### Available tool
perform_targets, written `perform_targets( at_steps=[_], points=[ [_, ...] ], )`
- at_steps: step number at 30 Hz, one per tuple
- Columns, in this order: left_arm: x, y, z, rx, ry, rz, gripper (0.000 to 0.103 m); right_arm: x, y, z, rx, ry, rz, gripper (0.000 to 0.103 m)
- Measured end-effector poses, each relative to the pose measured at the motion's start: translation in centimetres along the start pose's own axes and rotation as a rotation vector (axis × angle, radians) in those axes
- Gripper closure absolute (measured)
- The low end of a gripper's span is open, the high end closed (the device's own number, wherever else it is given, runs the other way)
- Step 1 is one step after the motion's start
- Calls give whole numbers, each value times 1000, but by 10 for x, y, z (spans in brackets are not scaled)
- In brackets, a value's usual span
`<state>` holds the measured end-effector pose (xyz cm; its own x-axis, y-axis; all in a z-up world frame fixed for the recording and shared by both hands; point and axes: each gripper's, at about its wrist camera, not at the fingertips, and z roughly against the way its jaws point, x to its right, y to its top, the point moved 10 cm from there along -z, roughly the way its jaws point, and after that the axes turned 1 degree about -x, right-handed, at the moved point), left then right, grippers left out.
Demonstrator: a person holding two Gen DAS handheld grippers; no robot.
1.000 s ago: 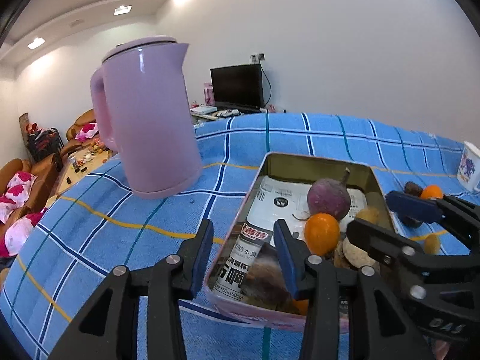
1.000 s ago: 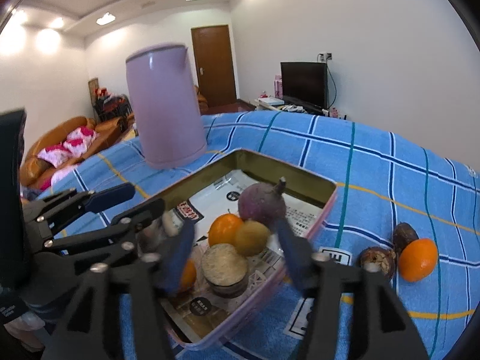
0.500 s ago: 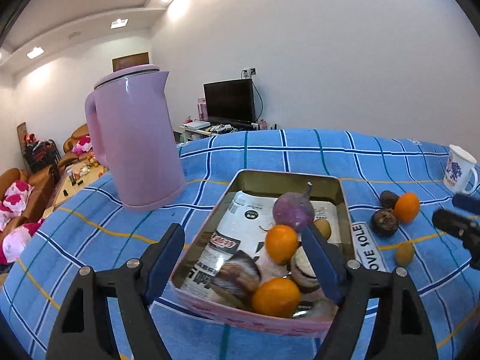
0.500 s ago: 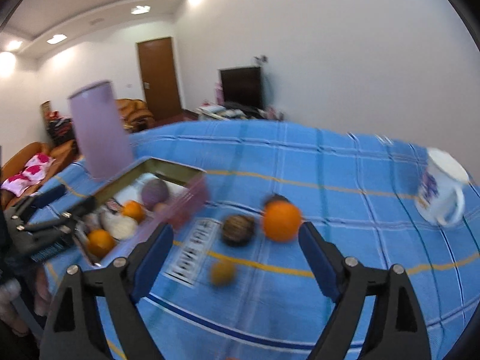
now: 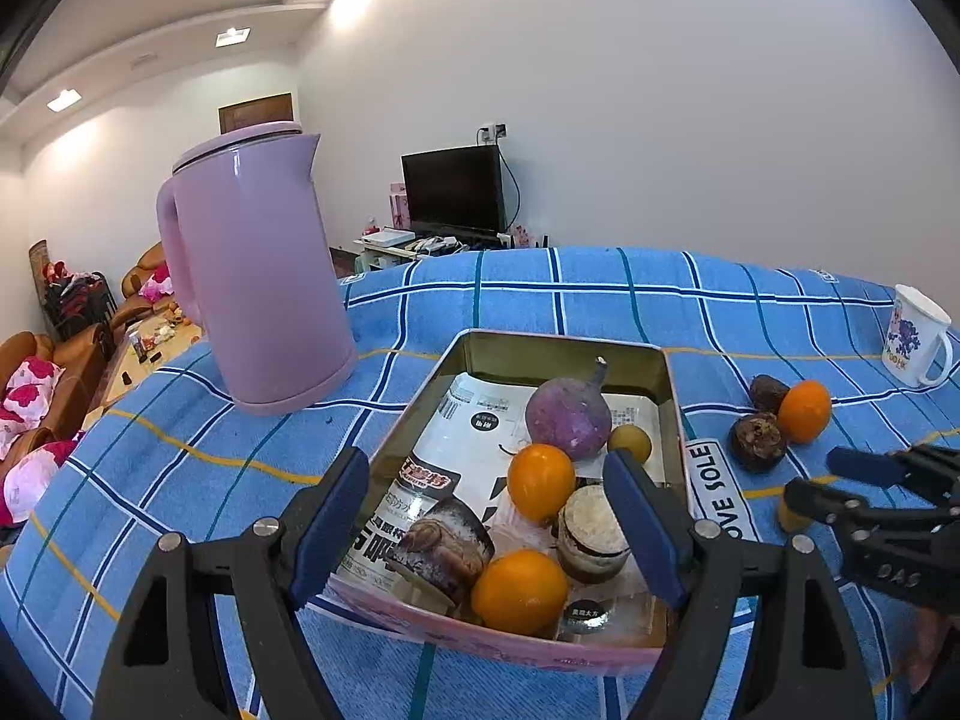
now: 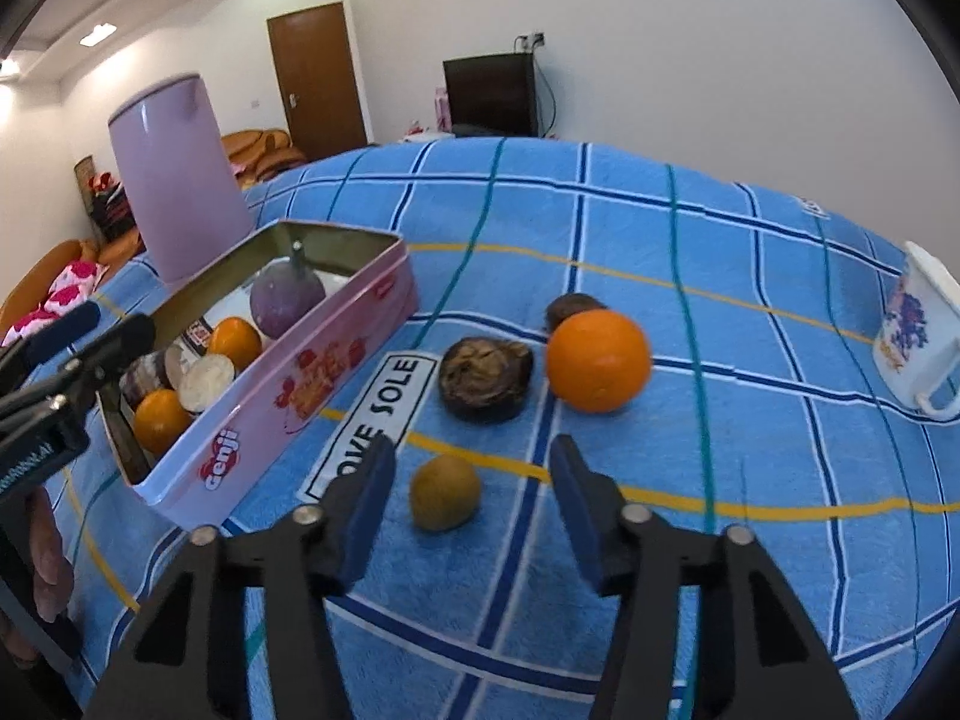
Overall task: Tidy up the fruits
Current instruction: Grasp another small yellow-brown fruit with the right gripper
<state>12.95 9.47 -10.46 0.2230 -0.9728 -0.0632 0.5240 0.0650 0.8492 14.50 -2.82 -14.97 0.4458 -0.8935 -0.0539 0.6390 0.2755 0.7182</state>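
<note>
A pink tin (image 5: pixel 564 341) on the blue checked cloth holds a purple fruit (image 5: pixel 567 417), two oranges (image 5: pixel 540 482) and other pieces. My left gripper (image 5: pixel 486 516) stands open, its fingers spread wide before the tin's near end, touching nothing. To the right of the tin (image 6: pixel 312 384) lie a loose orange (image 6: pixel 598 360), a brown wrinkled fruit (image 6: pixel 486 378), a dark fruit (image 6: pixel 570 306) behind the orange, and a small yellow-brown fruit (image 6: pixel 444 492). My right gripper (image 6: pixel 474 480) is closing, with the small fruit just ahead of its fingertips and its pads clear of it.
A tall lilac kettle (image 5: pixel 258 276) stands left of the tin. A white printed mug (image 5: pixel 915 336) sits at the far right. A white cloth label (image 6: pixel 384 414) lies between the tin and the loose fruit. A person's hand (image 6: pixel 51 564) shows at the left edge.
My left gripper's jaws spread wide and drew back a little from the tin. My right gripper swung from over the tin to the loose fruit, and its jaws have narrowed.
</note>
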Motion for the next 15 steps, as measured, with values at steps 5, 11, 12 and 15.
perform_targets(
  at_steps=[5, 11, 12, 15],
  points=[
    [8, 3, 0, -11, -14, -11, 22, -9, -9, -16, -86, 11, 32, 73],
    [35, 11, 1, -22, -69, -31, 22, -12, -11, -11, -80, 19, 66, 73],
    [41, 13, 2, -22, -80, -39, 22, -6, -8, -7, -62, 1, 66, 73],
    [67, 21, 1, -28, -114, -65, 22, 19, 0, 3, -18, -50, 31, 73]
  ],
)
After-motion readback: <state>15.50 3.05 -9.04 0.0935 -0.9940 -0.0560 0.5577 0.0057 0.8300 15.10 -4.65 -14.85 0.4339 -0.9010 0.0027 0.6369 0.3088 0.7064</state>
